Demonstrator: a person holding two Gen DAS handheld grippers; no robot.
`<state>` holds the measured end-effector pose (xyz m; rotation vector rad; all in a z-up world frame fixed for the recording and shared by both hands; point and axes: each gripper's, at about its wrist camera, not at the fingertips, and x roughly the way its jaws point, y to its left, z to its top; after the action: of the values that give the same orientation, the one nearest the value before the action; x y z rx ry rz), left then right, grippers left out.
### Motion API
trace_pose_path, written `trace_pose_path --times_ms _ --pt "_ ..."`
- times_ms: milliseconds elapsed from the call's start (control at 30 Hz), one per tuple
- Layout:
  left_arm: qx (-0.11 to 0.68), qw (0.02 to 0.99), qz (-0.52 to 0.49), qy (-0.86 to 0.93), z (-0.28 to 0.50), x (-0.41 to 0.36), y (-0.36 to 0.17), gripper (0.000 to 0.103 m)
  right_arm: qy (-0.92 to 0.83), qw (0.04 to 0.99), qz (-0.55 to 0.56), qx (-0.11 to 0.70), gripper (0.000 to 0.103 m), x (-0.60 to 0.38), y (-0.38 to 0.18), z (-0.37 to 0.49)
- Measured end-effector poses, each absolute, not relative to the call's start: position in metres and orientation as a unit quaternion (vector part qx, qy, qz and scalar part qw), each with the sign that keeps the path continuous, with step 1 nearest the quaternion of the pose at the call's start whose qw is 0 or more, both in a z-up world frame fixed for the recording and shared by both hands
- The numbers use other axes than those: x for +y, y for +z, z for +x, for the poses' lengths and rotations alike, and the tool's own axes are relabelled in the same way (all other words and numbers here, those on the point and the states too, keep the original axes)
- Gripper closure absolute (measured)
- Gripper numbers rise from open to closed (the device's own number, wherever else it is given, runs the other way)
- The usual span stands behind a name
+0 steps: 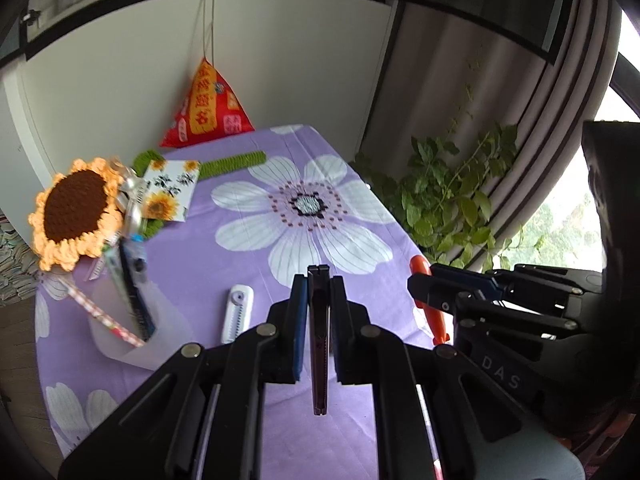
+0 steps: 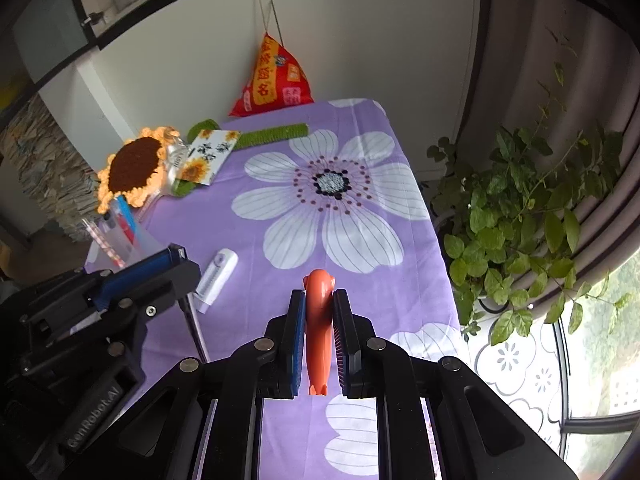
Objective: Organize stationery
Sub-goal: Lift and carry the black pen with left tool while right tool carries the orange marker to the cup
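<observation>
My left gripper (image 1: 319, 284) is shut on a slim dark utility knife (image 1: 319, 344), held lengthwise above the purple cloth. My right gripper (image 2: 319, 300) is shut on an orange pen-like tool (image 2: 318, 332); that orange tool (image 1: 430, 304) also shows in the left wrist view. A white correction-tape dispenser (image 1: 238, 314) (image 2: 216, 278) lies flat on the cloth ahead of both grippers. To the left stands a translucent pen holder (image 1: 132, 344) (image 2: 128, 240) with pens and a striped pencil in it.
The table wears a purple flowered cloth (image 1: 304, 208). At its far left are a crochet sunflower (image 1: 74, 212), a sunflower card (image 1: 170, 190) and a green crochet strip (image 1: 236, 164). A red pouch (image 1: 206, 108) hangs at the wall. A leafy plant (image 2: 516, 216) stands beyond the right edge.
</observation>
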<state>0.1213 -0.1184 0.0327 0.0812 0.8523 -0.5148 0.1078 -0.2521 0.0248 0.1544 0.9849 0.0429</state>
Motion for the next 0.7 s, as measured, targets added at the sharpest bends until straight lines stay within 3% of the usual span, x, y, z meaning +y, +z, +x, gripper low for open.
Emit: trace_pose_path --times_ms 300,700 --pt "0.365 0.913 0.007 -0.181 0.123 -0.05 0.072 0.094 0.092 0.893 0.046 0.439 0.088 -0.193 0.051 0.109" --pt "0.34 0.933 -0.027 -0.116 0.143 0.008 0.087 0.094 0.157 0.894 0.05 0.417 0.088 -0.118 0.062 0.136"
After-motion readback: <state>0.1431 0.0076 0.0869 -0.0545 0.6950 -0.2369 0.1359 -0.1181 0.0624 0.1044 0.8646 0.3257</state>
